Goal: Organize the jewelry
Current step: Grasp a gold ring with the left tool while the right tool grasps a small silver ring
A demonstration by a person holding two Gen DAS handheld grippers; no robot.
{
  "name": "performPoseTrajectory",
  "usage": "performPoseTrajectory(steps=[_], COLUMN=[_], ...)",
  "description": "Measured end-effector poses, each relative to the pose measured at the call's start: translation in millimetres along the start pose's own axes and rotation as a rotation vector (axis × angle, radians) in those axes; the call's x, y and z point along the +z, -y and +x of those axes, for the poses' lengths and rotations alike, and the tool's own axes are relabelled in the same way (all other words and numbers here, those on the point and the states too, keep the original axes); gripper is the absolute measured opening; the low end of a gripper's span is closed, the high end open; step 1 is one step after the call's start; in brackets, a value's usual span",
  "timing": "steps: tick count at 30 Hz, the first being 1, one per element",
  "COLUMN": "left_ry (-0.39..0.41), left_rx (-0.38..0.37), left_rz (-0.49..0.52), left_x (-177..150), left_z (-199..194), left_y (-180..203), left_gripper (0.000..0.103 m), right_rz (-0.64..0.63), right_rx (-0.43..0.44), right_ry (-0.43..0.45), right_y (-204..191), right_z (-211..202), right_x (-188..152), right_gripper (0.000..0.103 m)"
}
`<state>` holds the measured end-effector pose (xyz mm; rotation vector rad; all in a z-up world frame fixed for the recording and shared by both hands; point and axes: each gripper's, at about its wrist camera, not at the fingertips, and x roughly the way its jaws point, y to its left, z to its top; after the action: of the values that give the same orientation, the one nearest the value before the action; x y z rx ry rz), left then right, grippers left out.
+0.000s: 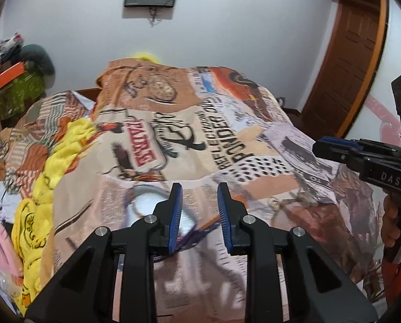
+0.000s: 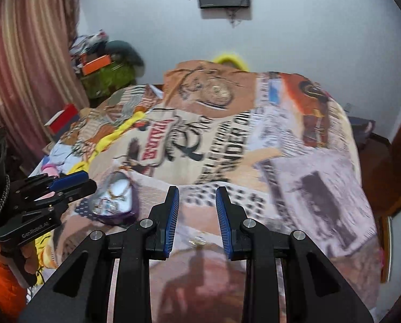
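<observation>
Necklace (image 1: 283,204) on bed (image 1: 254,140): light, limp, snaggy; pinch chain mid-length. Both tongs, left (image 1: 200,218) and right (image 2: 197,219), gape empty.

Right gripper (image 2: 197,210) jaws parted above printed bedspread (image 2: 294,161). Small gold jewelry piece (image 2: 197,240) lies between them. Purple-rimmed tray (image 2: 114,196) sits left.

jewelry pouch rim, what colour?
Purple rim on the jewelry pouch, pale lining inside; clearest in the right wrist view.
</observation>
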<state>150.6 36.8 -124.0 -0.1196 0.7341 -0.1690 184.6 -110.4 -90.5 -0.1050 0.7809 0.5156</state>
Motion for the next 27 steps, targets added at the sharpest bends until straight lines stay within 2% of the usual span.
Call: performPoseTrajectory(steps=[6,14,24,27], left_ry=[-0.052,-0.194,-0.278,-0.276], left_rx=[-0.067,-0.166,-0.169,-0.172], left_rz=[0.060,0.092,0.162,0.164], left_x=[0.1,-10.4,-16.1,-17.3], left_z=[24.3,71.3,107.7,114.4], left_y=[34.8,71.3,98.1,97.2], left_gripper=[0.026,0.026,0.026,0.026], right_rz=[0.052,0.095,0.133,0.131], right_rx=[-0.040,-0.057,-0.039,-0.026], right_ry=[-0.027,-0.070,-0.097,-0.104], right_y=[28.1,51.6,66.2,64.2], right_z=[-2.7,-0.5,4.1,8.8], right_x=[-15.7,-38.2,-50.4,-51.5], right_gripper=[0.025,0.025,0.025,0.025])
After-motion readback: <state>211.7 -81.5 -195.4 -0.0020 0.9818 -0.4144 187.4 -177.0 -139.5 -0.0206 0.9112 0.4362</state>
